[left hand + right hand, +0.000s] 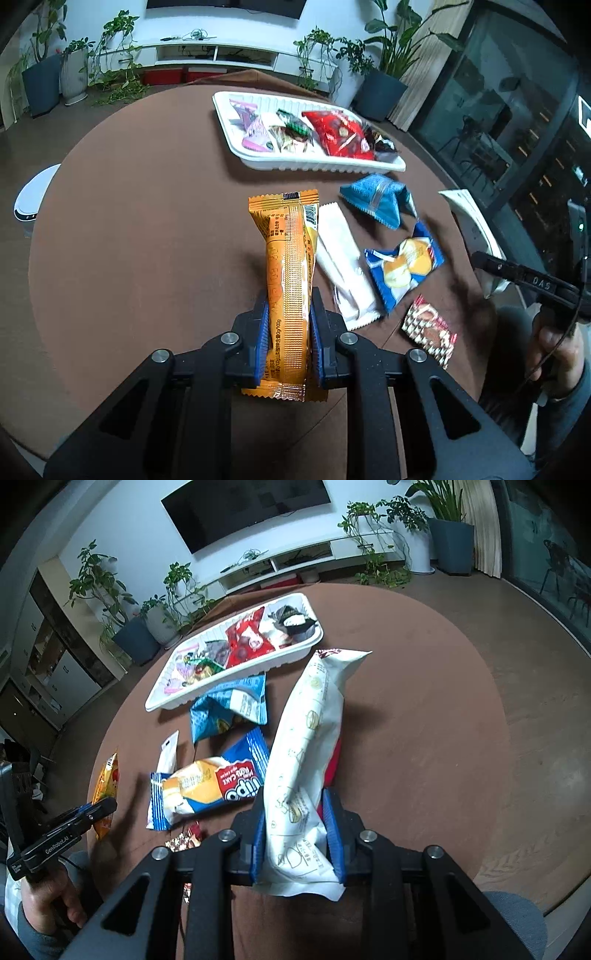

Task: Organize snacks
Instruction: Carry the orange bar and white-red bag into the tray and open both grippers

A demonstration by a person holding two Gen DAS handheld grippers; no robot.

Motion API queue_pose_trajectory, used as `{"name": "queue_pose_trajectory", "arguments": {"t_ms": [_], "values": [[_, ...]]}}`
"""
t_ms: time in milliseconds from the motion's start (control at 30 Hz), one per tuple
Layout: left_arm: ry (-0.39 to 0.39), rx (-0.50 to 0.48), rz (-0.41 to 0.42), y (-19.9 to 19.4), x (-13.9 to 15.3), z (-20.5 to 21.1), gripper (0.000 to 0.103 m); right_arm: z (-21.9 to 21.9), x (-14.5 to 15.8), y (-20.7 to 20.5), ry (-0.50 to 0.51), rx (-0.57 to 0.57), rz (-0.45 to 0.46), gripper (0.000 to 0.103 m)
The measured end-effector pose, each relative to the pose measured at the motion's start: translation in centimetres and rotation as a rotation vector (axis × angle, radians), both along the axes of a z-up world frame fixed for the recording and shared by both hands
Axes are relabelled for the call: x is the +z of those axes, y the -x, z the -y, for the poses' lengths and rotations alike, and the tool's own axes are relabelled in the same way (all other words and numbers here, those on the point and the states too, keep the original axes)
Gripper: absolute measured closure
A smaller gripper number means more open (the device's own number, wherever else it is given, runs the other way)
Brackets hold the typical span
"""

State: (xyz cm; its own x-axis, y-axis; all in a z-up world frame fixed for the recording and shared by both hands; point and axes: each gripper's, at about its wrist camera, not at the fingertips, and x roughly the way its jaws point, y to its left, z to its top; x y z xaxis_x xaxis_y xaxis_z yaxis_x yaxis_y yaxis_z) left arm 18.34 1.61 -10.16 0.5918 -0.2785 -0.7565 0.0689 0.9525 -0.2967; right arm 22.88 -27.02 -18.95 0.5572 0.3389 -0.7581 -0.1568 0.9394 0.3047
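My left gripper point(290, 308) is shut on a long orange snack bar point(290, 251), held above the brown round table. My right gripper point(295, 805) is shut on a long white packet point(310, 731), also lifted; a red edge shows behind it. A white tray point(317, 167) holding several snacks sits at the far side. Between the tray and me lie a blue pouch point(376, 197), a white wrapper point(343, 258), a blue cake packet point(404, 266) and a small red-and-white packet point(430, 334). The right wrist view shows the tray point(162, 701), blue pouch point(229, 709) and cake packet point(210, 786).
The table edge point(517, 768) curves round on the right, with brown floor beyond. A white bin point(33, 199) stands on the floor to the left. Potted plants and a low white cabinet line the far wall. A person's hand point(557, 347) grips the right tool.
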Motion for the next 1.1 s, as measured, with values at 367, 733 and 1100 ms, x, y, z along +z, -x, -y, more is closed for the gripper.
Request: {"name": "queue_pose_trajectory", "arguments": {"t_ms": [367,733,1100], "values": [[0.02,0.03,0.105,-3.7,5.6,-1.8,0.086,1.0,3.8,-3.3,-0.002,0.004,0.077,0.072],[-0.01,0.024,0.18,-13.3,11.6,-1.7,0.086,-6.0,11.7,-9.8,0.04,0.177,0.247,0.072],[-0.045,0.019,0.093,-21.6,7.9,-0.8,0.086,-14.6,9.0,-18.0,0.115,0.343,0.178,0.072]]}}
